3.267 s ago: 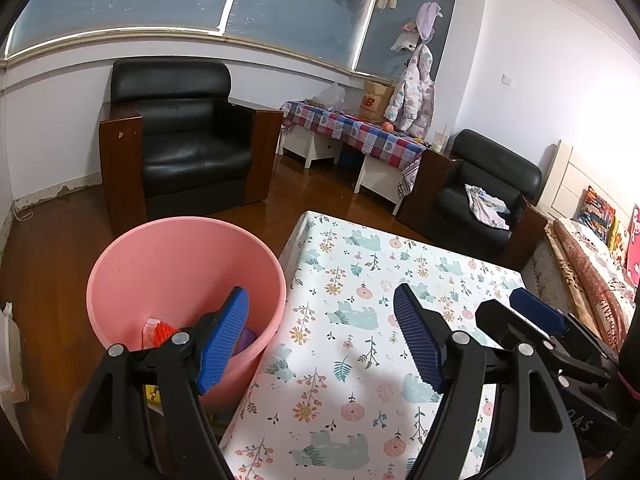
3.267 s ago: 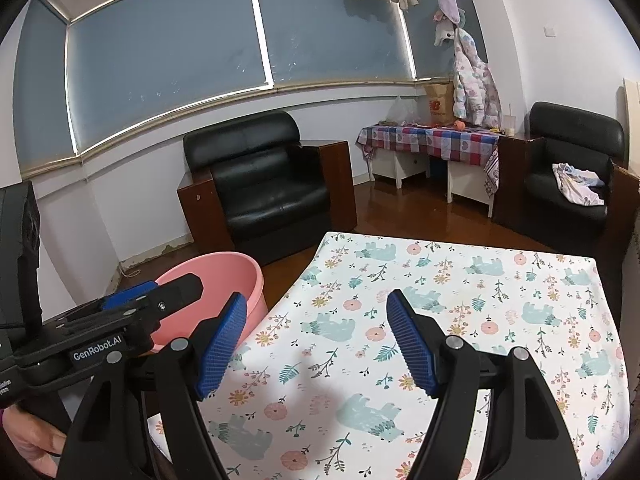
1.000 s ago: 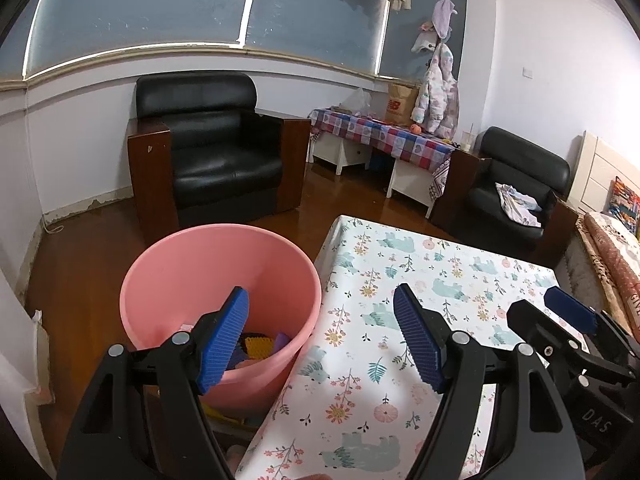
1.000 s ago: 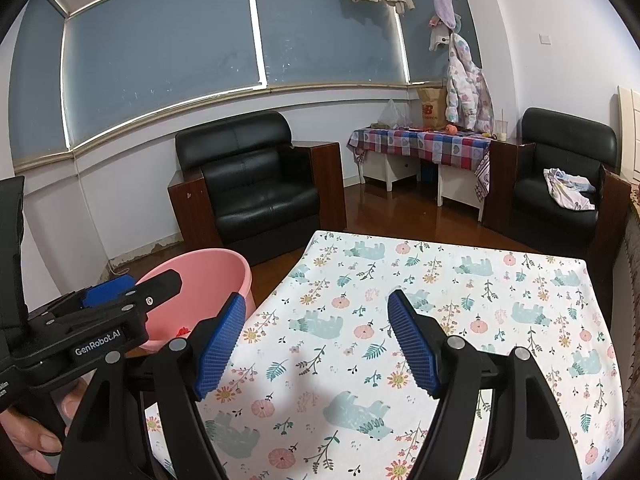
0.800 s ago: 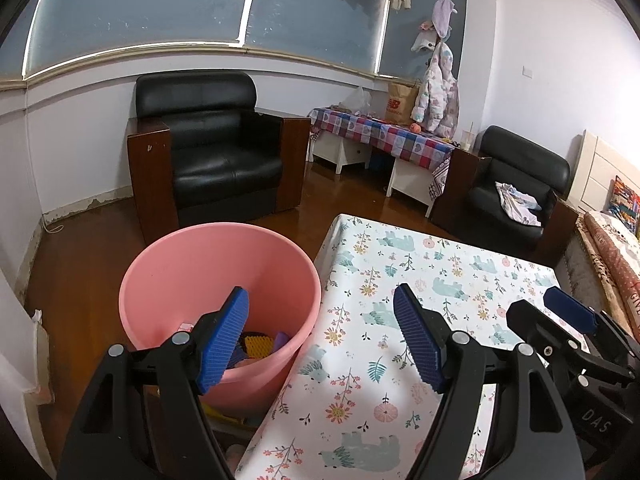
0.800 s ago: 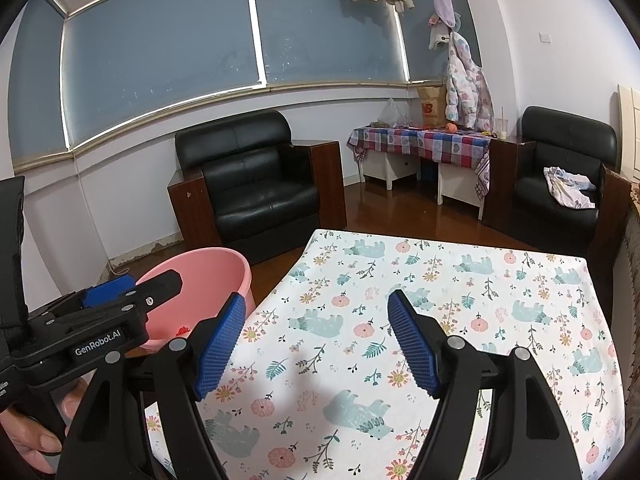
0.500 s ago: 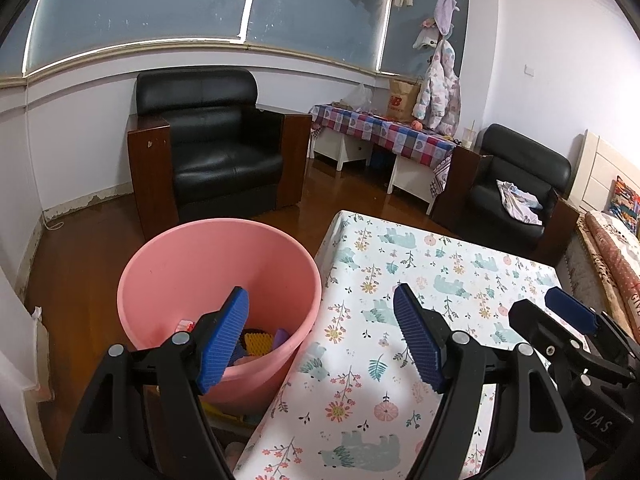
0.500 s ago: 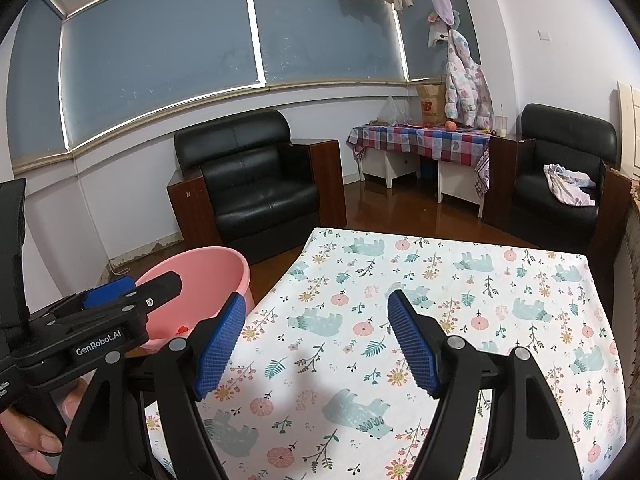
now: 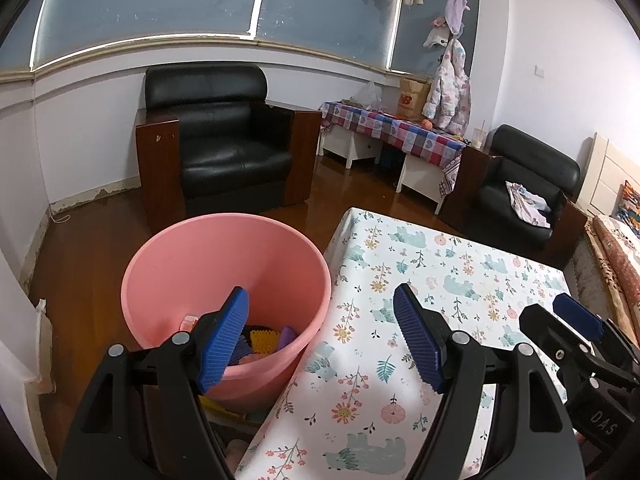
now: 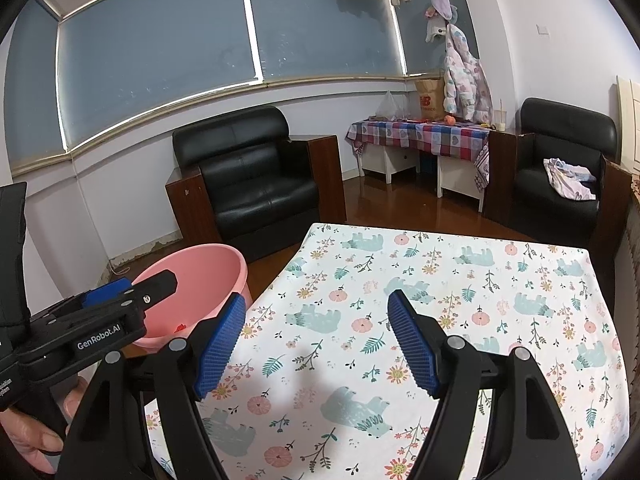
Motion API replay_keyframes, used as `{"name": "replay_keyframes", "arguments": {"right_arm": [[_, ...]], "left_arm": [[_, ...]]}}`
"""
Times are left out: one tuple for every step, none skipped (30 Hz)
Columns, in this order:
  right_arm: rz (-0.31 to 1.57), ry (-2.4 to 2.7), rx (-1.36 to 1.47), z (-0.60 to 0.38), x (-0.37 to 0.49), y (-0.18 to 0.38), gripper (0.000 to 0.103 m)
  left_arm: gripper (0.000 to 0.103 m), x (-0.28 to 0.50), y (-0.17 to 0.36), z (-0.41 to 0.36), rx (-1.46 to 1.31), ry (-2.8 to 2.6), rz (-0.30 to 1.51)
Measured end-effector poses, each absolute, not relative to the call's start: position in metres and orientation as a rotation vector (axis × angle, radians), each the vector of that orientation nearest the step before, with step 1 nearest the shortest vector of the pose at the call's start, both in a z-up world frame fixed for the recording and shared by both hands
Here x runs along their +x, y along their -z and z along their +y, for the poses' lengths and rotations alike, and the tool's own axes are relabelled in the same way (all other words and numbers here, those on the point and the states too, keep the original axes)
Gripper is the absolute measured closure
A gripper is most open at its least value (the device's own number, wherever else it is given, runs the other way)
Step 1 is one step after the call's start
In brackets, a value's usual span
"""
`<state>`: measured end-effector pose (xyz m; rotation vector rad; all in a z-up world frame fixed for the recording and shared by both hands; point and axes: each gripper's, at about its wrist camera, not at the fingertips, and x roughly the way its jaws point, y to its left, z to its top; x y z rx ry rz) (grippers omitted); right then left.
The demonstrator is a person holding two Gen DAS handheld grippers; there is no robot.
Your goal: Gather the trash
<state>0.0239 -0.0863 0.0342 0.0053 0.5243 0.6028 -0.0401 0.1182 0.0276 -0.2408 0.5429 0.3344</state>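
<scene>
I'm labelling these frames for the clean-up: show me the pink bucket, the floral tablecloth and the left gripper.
pink bucket (image 9: pixel 224 264): left wrist view, bare inner wall.
floral tablecloth (image 10: pixel 460 280): right wrist view, bare middle.
left gripper (image 9: pixel 320 340): left wrist view, midway between its open fingertips.

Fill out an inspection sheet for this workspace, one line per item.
Surface: table under a floral bear-print cloth, no trash showing on it.
Job's things: pink bucket on the floor at the table's left edge, with colourful scraps in its bottom.
Clutter: nothing seen on the table.
Grippers: left gripper and right gripper, jaws wide apart, both empty.
Cables: a thin cord at the baseboard, as far as can be told.
Surroundings: black armchair; checked side table.
</scene>
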Motion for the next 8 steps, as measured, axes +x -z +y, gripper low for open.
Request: {"name": "replay_keyframes", "arguments": {"right_arm": [[0.524,-0.603,0.005,-0.0859,0.0241,-0.0345,0.031],[0.524,-0.603,0.005,-0.085,0.0242,-0.0353,0.031],[0.524,-0.603,0.005,-0.0865,0.0243,-0.0345,0.031],[0.525,-0.603,0.005,-0.0854,0.0243,-0.0351,0.031],[0.524,-0.603,0.005,-0.085,0.0243,-0.0354,0.031],[0.525,-0.602,0.006,-0.0864,0.0242,-0.0347,0.031],[0.524,-0.602,0.005,-0.0851,0.0244,-0.0357,0.031],[0.524,-0.602,0.005,-0.086,0.0244,-0.0352,0.031]], "left_arm": [[0.028,-0.039,-0.0271,0.1182,-0.242,-0.337,0.549],[0.028,-0.0362,-0.0267,0.118,-0.245,-0.337,0.556],[0.028,-0.0355,-0.0259,0.1177,-0.251,-0.333,0.562],[0.028,-0.0349,-0.0249,0.1178,-0.255,-0.331,0.567],[0.028,-0.0349,-0.0247,0.1177,-0.256,-0.332,0.568],[0.028,-0.0348,-0.0244,0.1177,-0.257,-0.332,0.568],[0.028,-0.0347,-0.0243,0.1176,-0.258,-0.33,0.569],[0.028,-0.0346,-0.0242,0.1174,-0.258,-0.329,0.569]]}}
